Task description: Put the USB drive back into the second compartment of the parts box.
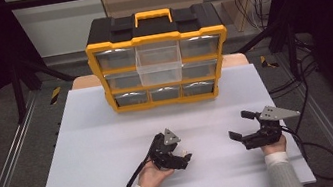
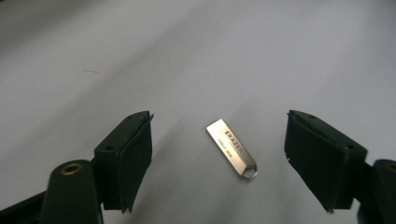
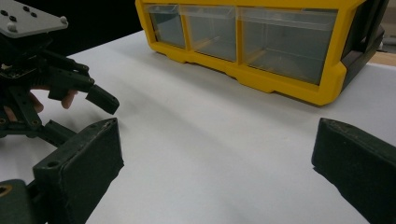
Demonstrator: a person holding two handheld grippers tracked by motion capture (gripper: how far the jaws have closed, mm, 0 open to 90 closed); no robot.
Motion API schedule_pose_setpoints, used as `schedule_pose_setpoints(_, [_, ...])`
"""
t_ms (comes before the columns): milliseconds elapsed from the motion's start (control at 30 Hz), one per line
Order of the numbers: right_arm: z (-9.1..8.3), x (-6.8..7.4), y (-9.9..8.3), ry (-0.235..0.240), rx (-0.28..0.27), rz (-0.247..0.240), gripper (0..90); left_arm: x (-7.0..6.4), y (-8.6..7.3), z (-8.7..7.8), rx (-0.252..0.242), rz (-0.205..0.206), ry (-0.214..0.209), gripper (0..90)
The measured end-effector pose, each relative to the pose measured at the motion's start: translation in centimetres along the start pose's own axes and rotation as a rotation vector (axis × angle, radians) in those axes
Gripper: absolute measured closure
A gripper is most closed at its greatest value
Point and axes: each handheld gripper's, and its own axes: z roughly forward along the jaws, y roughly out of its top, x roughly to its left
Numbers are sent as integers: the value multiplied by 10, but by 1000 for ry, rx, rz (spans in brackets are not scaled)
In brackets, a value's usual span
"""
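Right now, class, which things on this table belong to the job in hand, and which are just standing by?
In the job:
- left gripper, open, its fingers either side of the stick
- silver USB stick, flat on the table

Standing by:
- right gripper, open, holding nothing
- yellow drawer organizer, with one clear drawer pulled out
- white table

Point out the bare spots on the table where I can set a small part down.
Bare: the wide strip between the drawer organizer and both grippers, and the table's left side. A narrower gap lies between the left gripper and right gripper. Crowded: under the left gripper, where the USB stick lies.
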Motion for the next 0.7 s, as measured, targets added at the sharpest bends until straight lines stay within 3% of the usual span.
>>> schedule_pose_setpoints(233, [0, 0, 0, 1, 0, 0, 22, -5, 0, 2, 20, 27, 12, 369])
schedule_pose_setpoints(700, [0, 0, 0, 1, -1, 0, 22, -10, 1, 5, 48, 22, 5, 568])
